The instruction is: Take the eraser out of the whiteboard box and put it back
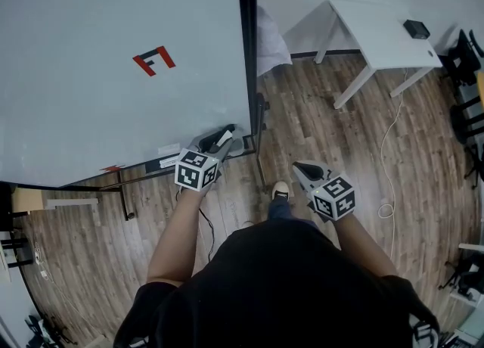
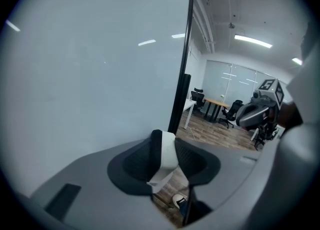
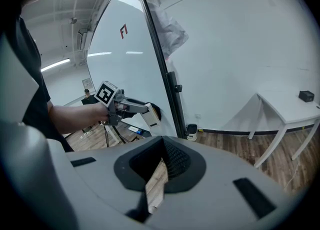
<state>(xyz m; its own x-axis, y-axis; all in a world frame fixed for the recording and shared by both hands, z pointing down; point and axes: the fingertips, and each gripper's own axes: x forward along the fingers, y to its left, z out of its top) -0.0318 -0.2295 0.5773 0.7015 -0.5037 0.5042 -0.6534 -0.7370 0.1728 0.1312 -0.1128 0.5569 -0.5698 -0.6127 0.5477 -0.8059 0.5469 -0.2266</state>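
One large white whiteboard [image 1: 91,112] in a black frame carries one red angular mark [image 1: 154,60]. Two grey handheld grippers show: the left gripper [image 1: 224,137] and the right gripper [image 1: 302,167]. There is one white-and-black block eraser [image 2: 166,155], one white rectangular table [image 1: 378,32] and one small black box [image 1: 417,29].

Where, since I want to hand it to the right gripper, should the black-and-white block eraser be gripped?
Probably the free end of the black-and-white block eraser, which juts past the left gripper. Come in from the right, pinching its felt and back faces; the left gripper's jaws clamp the other end.
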